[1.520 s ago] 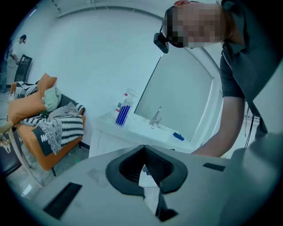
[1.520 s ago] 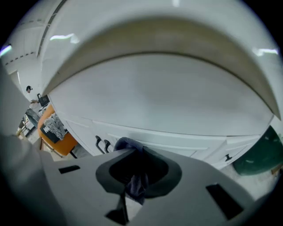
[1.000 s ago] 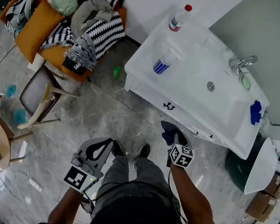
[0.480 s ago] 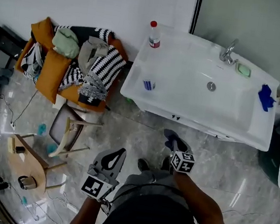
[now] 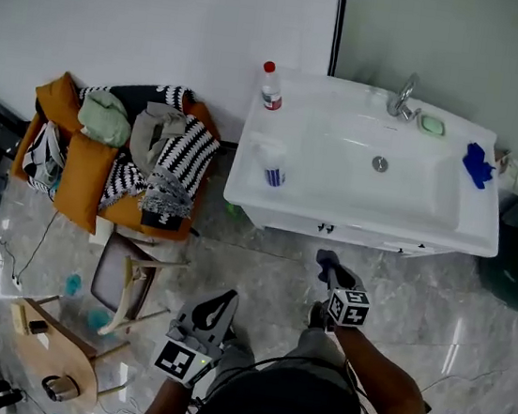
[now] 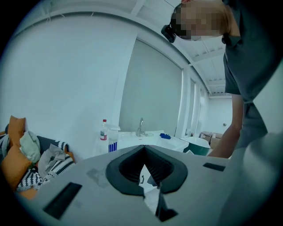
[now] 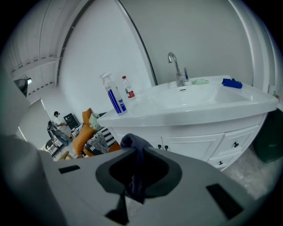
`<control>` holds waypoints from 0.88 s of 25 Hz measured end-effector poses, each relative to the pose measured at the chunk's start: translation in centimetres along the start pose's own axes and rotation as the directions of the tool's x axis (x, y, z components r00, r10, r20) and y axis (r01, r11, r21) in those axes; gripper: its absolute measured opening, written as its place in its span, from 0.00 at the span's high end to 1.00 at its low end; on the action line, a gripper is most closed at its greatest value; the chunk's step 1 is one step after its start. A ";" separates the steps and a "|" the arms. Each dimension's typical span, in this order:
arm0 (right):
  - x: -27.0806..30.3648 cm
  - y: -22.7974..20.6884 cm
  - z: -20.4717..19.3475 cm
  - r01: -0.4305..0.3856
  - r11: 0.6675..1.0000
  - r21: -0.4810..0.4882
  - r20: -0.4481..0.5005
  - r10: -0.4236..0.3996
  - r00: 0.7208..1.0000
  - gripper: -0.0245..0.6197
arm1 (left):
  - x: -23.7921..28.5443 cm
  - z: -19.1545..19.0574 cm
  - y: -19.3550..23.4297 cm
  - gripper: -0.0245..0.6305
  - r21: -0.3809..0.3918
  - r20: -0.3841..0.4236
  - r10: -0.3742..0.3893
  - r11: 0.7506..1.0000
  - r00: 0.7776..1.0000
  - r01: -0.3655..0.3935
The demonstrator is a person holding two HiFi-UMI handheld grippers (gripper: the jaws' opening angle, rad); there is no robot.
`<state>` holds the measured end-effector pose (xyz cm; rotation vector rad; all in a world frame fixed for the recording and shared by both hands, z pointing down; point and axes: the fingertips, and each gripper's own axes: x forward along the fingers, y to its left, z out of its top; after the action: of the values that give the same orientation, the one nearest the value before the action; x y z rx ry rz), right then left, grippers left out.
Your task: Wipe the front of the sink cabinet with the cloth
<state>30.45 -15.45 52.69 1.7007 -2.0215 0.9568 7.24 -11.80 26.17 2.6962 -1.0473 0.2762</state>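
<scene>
The white sink cabinet (image 5: 360,232) stands ahead of me in the head view, its doors with small dark knobs (image 7: 164,148) facing both grippers. My right gripper (image 5: 328,261) is shut on a dark grey-blue cloth (image 7: 134,145), which bunches up over the jaw tips and hangs between them. It is held a short way in front of the cabinet front (image 7: 199,141), not touching it. My left gripper (image 5: 226,299) hangs lower and to the left over the floor. Its jaws meet at the tips with nothing in them (image 6: 143,148).
On the sink top are a spray bottle (image 7: 114,99), a red-capped bottle (image 5: 271,86), a faucet (image 5: 403,95), green soap (image 5: 431,125) and a blue object (image 5: 478,164). An orange armchair piled with clothes (image 5: 124,155) and a chair (image 5: 126,279) are left. A dark green bin (image 5: 506,272) is right.
The head view has swung round, so the sink cabinet now lies square ahead instead of slanted. Both grippers stay low before it, the right one still holding the cloth.
</scene>
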 end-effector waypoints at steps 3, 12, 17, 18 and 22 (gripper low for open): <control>-0.5 1.5 0.0 0.087 0.996 -0.038 0.023 -0.086 0.996 0.90 | -3.5 -1.5 2.2 0.96 -0.022 0.009 -0.060 0.998 0.998 0.061; 6.3 10.5 2.5 0.301 0.918 -0.260 0.173 -0.262 0.949 0.91 | -12.1 -8.9 14.9 0.96 -0.123 -0.049 -0.031 0.992 0.998 0.025; 16.1 10.1 -0.2 0.266 0.945 -0.188 0.157 -0.239 0.958 0.91 | -13.0 -18.1 17.2 0.96 -0.240 -0.137 0.042 0.968 0.990 -0.075; 18.3 10.0 -0.5 0.263 0.948 -0.177 0.163 -0.235 0.958 0.91 | -13.1 -20.0 17.4 0.96 -0.265 -0.155 0.054 0.960 0.986 -0.094; 25.7 10.8 -0.3 0.250 0.957 -0.148 0.197 -0.219 0.956 0.91 | -12.5 -26.1 17.6 0.96 -0.319 -0.203 0.066 0.939 0.977 -0.129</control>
<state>14.06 -33.52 66.26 1.9348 -1.8872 0.5524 -16.16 -8.96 50.42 2.2746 -1.0657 0.3341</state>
